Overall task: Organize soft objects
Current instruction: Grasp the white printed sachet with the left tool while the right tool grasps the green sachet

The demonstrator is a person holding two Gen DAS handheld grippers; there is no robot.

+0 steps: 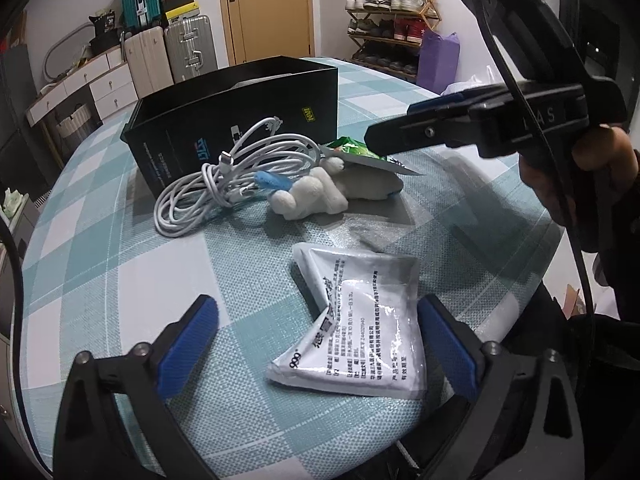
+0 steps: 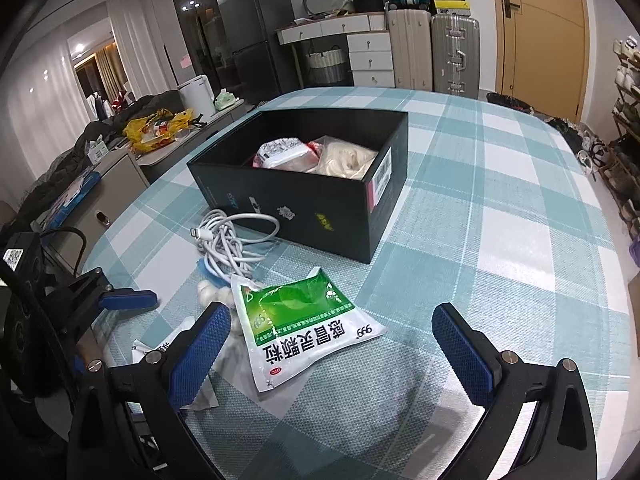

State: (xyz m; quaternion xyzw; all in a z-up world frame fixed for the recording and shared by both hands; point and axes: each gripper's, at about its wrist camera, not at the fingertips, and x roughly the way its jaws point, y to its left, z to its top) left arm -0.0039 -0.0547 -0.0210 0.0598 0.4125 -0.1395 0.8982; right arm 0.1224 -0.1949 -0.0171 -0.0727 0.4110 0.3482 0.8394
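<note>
Nearest my left gripper (image 1: 316,344), whose jaws stand wide and empty, lies the white sachet (image 1: 356,320), flat on the checked tablecloth (image 1: 100,280); closing too shallow there, I judge, would only pinch the slick film and let it slip out, or drag the cloth up with it. My right gripper (image 2: 332,354) is likewise spread wide and holds nothing, poised low over the green sachet (image 2: 304,320), which rests partly on the white plush toy (image 2: 212,294). A careless grab could catch the toy too or tip the packet off it. Just beyond, the white cable (image 2: 236,240) coils against the toy and the box wall, so I could snag a loop. Farthest, the black box (image 2: 296,204) sits open with soft items already inside; a bump from either arm might shove it.
</note>
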